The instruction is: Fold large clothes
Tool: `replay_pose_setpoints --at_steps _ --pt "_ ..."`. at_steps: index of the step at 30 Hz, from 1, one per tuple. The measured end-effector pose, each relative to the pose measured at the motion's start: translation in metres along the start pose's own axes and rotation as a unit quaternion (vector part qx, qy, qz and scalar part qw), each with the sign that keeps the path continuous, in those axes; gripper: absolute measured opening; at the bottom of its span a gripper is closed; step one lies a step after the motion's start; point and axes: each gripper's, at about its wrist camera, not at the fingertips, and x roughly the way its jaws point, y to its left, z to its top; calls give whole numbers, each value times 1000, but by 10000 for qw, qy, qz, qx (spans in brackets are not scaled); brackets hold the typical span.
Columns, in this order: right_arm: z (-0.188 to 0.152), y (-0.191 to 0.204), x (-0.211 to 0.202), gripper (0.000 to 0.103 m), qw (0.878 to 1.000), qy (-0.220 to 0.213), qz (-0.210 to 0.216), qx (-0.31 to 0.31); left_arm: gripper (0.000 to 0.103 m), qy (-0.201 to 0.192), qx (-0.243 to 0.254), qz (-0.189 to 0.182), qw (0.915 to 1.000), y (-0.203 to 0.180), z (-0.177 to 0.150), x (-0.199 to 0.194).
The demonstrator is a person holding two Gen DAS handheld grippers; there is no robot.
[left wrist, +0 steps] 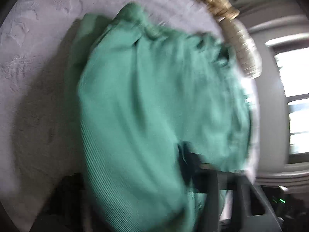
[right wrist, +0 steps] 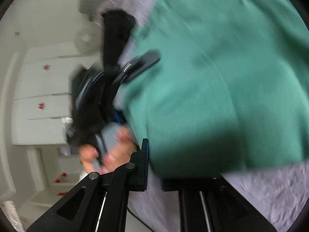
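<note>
The right gripper [right wrist: 154, 166] is nearly closed, its black jaws pinching the lower edge of the large green ribbed-knit garment [right wrist: 222, 81]. The left gripper [left wrist: 210, 176] is partly open with green fabric draped over its fingers; a firm grip cannot be confirmed. The garment lies on the pale lilac textured bedspread [left wrist: 34, 73], reaching its far edge. A bare hand [right wrist: 108, 152] holds the left gripper's handle.

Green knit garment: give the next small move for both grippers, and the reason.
Probably lift both held edges and carry them across. The green knit garment lies bunched on the pale textured bedspread, with the right gripper pinching its hem and the left gripper closed on its other edge.
</note>
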Motion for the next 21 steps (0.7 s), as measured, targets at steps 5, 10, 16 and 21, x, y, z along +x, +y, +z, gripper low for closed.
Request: replay_pose_setpoints --at_steps 5,10,16,21 --pt "-9 3 -45 13 9930 235 -870 -764 27 -174 217 293 9992 -11 -3 -4" --pt "33 13 -118 8 9555 -1122 -2277 -1501 14 -644 535 362 9958 -35 -7 -26" --pt "63 -37 -81 7 9529 -526 -2695 -1287 13 -1160 911 122 9890 -94 -5 -60" --pt "61 -49 -96 7 9676 -678 -2155 -1128 13 -1362 1689 321 9756 -171 -8 -67"
